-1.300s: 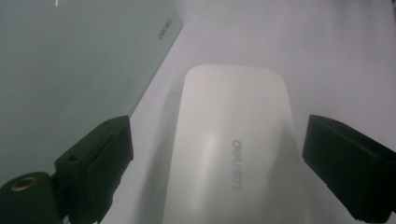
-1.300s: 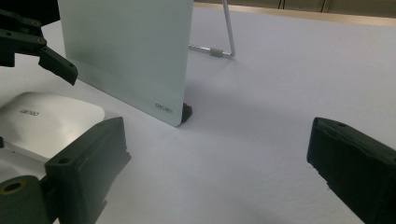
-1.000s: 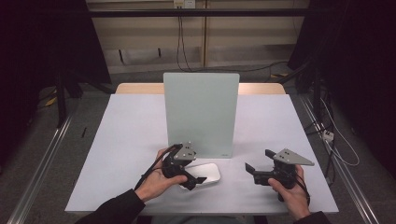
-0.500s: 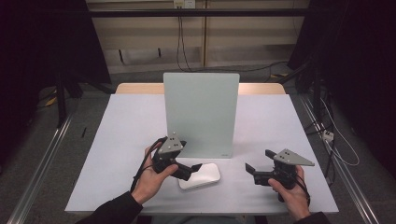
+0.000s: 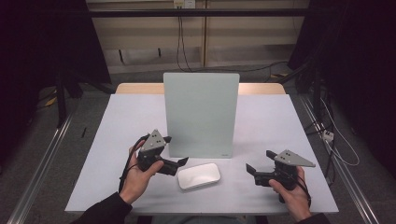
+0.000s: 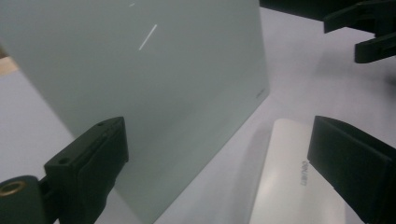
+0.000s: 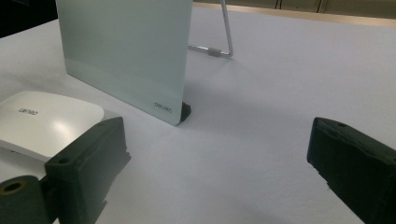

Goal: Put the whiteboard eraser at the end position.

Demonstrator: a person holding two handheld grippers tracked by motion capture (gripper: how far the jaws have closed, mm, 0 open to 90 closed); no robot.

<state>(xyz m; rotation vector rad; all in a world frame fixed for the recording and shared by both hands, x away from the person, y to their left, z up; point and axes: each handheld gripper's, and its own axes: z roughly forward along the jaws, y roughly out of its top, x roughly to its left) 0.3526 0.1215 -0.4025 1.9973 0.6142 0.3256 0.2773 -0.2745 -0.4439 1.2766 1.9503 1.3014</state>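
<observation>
A pale green board (image 5: 201,114) stands upright at the table's middle, propped from behind by a wire stand (image 7: 225,44). Just in front of it lies a flat white rounded device (image 5: 199,176) with small grey lettering. My left gripper (image 5: 180,165) sits to the left of that device, open, with its jaws pointing right toward it and nothing between them. In the left gripper view the left gripper (image 6: 217,128) frames the board (image 6: 140,70) and the device (image 6: 285,182). My right gripper (image 5: 252,172) rests open at the front right, apart from the device (image 7: 42,121).
The white table (image 5: 116,121) has bare room left and right of the board. Its front edge runs just below both hands. Dark floor, rails and cables surround the table. The right gripper (image 6: 369,28) appears far off in the left gripper view.
My left gripper has drawn back to the left, off the white device, which shifted slightly toward the front left. The right gripper has stayed still.
</observation>
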